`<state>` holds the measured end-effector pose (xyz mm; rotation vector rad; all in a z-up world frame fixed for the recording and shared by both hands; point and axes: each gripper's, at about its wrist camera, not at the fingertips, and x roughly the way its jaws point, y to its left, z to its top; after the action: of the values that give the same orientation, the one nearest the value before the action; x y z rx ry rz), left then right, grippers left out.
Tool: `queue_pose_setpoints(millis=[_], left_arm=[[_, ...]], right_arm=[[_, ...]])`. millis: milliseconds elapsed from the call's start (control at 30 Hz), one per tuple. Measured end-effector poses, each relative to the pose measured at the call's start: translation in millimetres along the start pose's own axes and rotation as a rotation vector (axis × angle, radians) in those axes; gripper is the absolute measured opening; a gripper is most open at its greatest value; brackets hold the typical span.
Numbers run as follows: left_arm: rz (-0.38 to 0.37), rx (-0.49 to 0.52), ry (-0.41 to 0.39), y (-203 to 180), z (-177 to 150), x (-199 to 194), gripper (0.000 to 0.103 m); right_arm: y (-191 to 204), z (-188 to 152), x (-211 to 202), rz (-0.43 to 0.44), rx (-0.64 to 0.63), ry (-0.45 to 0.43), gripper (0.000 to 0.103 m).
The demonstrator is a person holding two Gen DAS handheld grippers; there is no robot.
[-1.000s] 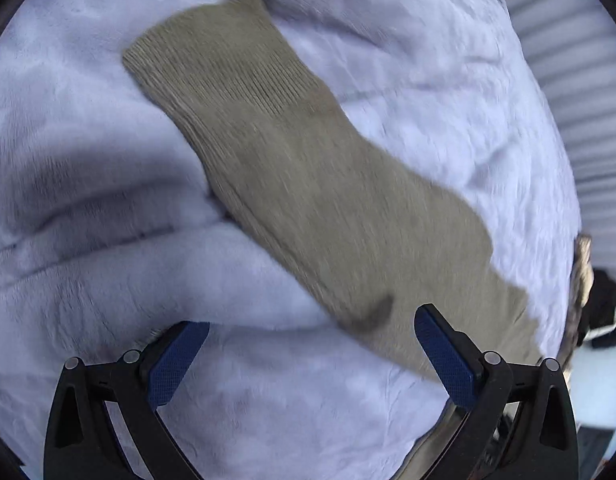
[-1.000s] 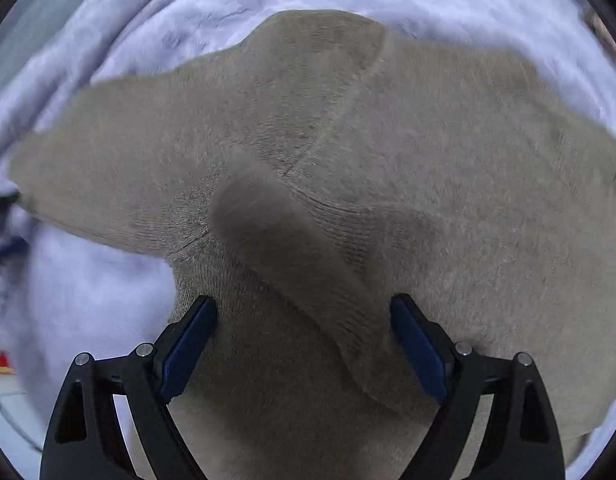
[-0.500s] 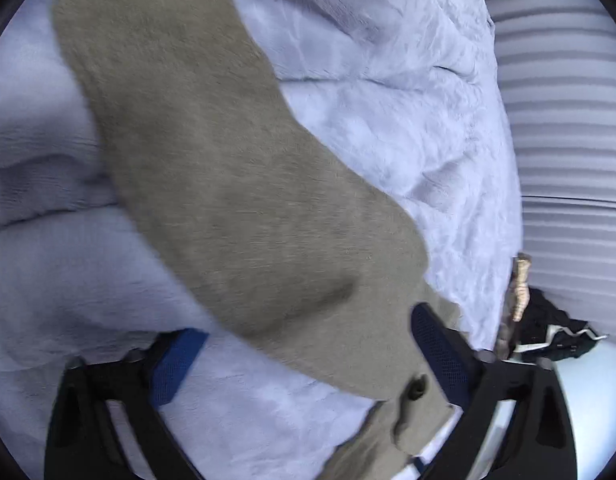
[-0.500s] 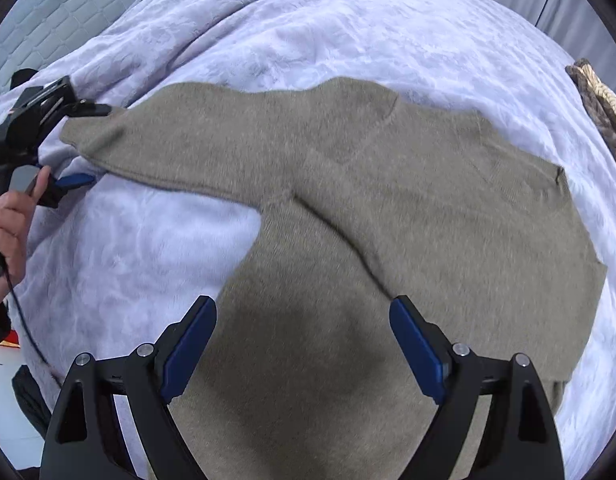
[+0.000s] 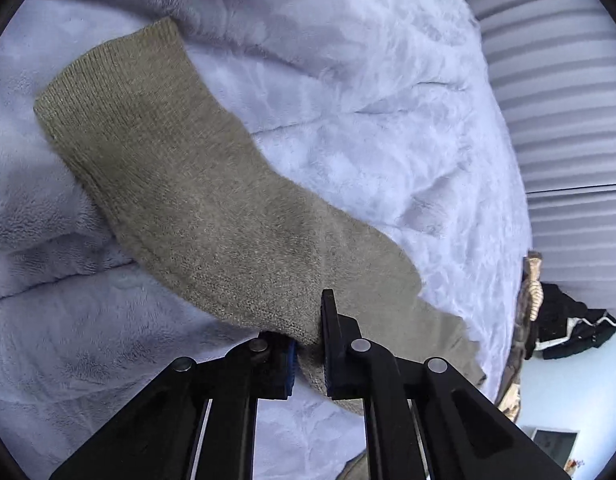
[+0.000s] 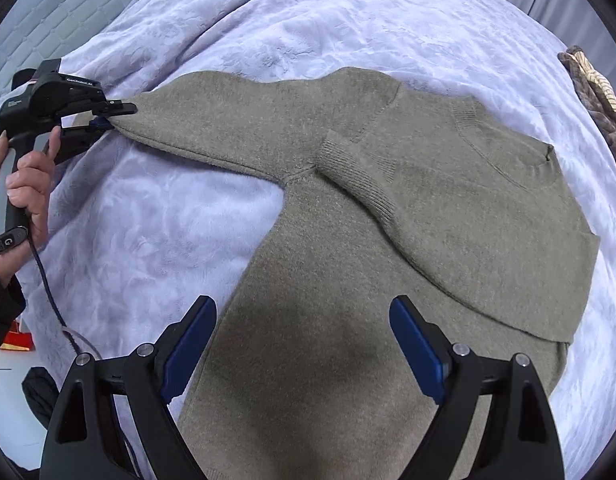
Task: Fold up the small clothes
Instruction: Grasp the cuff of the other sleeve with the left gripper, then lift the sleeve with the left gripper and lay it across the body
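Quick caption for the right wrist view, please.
Right gripper open above sweater; left gripper pinching its outstretched sleeve.

Domestic bedroom. A bed covered by a plush lavender blanket (image 6: 347, 32) fills both views; a grey quilted headboard (image 6: 48, 12) rises behind it, and a pale pleated curtain (image 5: 559, 120) hangs beside it. Dark clothing (image 5: 567, 328) lies heaped on the light floor (image 5: 575, 392) beside the bed.

Lilac plush blanket (image 6: 148, 240), dark clothes (image 5: 567, 328)
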<state>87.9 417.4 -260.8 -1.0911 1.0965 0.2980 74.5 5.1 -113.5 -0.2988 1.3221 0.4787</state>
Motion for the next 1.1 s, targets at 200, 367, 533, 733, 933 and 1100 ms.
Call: queue_pose_setpoints(millis=[200,367,533,733,933,1100], left_arm=[[-0.020,-0.094,0.092,18,18,25,0.012],[-0.054,-0.121,0.081,29,34,14,0.012],[-0.162,-0.322,0.041,63,39,3,0.013],[-0.097,-0.353,-0.008,85,40,4,0.008],[0.034,-0.085,-0.130,16,29,-42,0.007],[0.219,0.192,-0.056,-54,7,-39,0.007]], right_arm=[[1,-12,-33,-0.045,-0.011,-0.017,0.090],[-2,-28,-64,-0.056,-0.012,-0.040,0.090],[-6,-45,-77,-0.055,-0.022,-0.044,0.090],[-10,-63,-74,-0.045,-0.001,-0.017,0.090],[-7,-67,-77,-0.057,-0.003,-0.020,0.090],[-8,-62,-82,-0.084,0.012,-0.046,0.090]])
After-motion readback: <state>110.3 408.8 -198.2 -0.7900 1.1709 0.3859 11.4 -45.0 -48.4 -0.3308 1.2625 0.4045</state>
